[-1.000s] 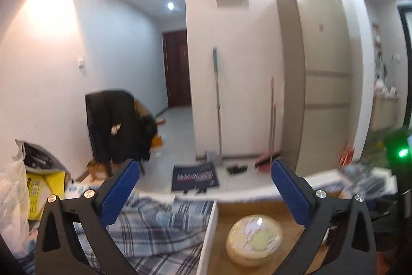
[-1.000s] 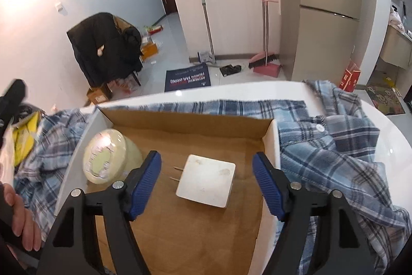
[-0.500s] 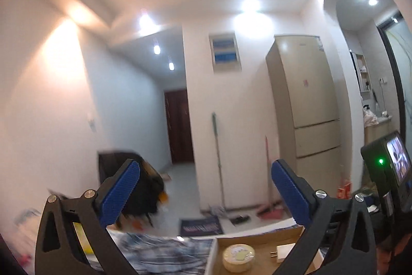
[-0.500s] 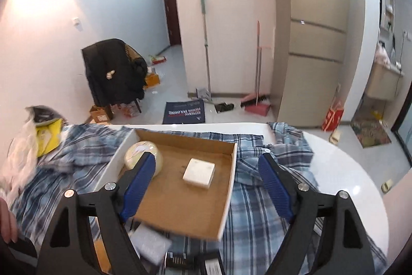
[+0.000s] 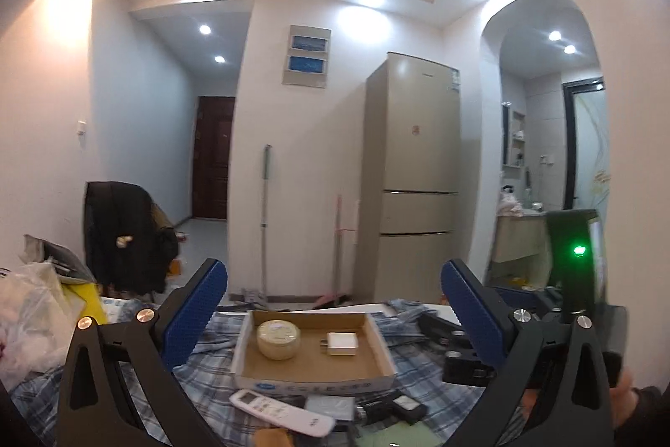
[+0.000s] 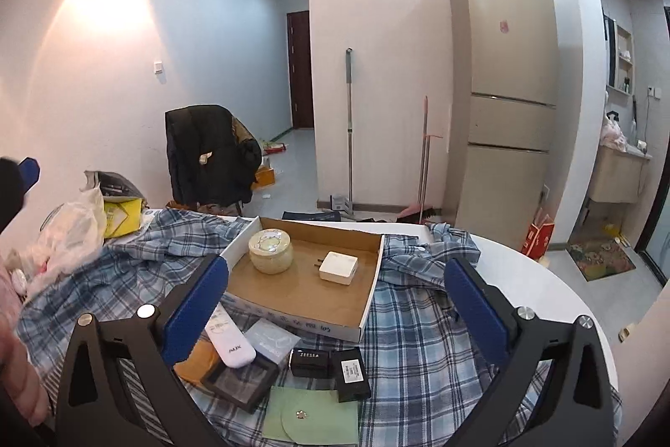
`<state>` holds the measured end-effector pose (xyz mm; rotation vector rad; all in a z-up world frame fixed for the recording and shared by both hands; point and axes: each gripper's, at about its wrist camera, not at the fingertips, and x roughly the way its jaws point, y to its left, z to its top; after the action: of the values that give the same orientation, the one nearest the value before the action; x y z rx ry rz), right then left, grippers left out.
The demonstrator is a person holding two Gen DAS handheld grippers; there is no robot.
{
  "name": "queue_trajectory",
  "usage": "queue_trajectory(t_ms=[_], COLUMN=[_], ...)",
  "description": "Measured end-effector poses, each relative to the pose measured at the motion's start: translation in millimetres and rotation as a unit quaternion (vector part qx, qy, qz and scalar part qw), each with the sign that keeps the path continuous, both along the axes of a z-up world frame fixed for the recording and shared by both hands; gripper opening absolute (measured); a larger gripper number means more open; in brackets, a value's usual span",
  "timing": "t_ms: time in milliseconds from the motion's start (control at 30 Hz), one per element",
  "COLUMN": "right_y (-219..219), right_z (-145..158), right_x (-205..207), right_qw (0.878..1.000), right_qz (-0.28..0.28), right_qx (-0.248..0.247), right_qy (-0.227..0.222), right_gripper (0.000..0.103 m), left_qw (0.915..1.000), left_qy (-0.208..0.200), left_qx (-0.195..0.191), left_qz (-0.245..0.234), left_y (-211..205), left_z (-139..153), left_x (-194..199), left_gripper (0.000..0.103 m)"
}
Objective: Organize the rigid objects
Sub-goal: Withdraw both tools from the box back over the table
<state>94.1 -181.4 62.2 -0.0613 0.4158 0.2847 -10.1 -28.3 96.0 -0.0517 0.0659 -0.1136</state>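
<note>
We have 2 items, the round tin (image 6: 271, 251) and white charger (image 6: 338, 267), in the cardboard tray (image 6: 370, 285); the remote (image 6: 229, 341) and small boxes (image 6: 331, 364) wait nearer on the desk (image 6: 540, 281), left hand-held gripper (image 5: 333, 304) wide, right hand-held gripper (image 6: 336, 300) opening, both empty.

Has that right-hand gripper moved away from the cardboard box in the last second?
Yes. The right gripper has pulled back and up: the cardboard box, which filled its view, now lies small and farther off, with nothing between its opening jaws.
</note>
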Motion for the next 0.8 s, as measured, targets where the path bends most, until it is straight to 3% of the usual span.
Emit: queue_trajectory(t_ms=[100, 300, 567, 800], right_y=[-4, -12, -29, -33], right_z=[-10, -35, -52, -46], right_x=[5, 14, 22, 9], right_qw=[1.000, 1.000, 0.999, 0.998], right_qz=[0.019, 0.023, 0.013, -0.013], right_qx=[0.016, 0.012, 0.035, 0.037], right_qy=[0.012, -0.002, 0.017, -0.042], right_gripper=[0.103, 0.103, 0.103, 0.103], left_qw=[0.9999, 0.9993, 0.9986, 0.9925], left_qy=[-0.002, 0.020, 0.052, 0.116], left_qx=[0.013, -0.017, -0.004, -0.019], left_qz=[0.007, -0.029, -0.011, -0.033], left_y=[1, 14, 23, 24], left_z=[-13, -51, -86, -106], left_x=[6, 22, 42, 63], left_gripper=[0.103, 0.103, 0.103, 0.103])
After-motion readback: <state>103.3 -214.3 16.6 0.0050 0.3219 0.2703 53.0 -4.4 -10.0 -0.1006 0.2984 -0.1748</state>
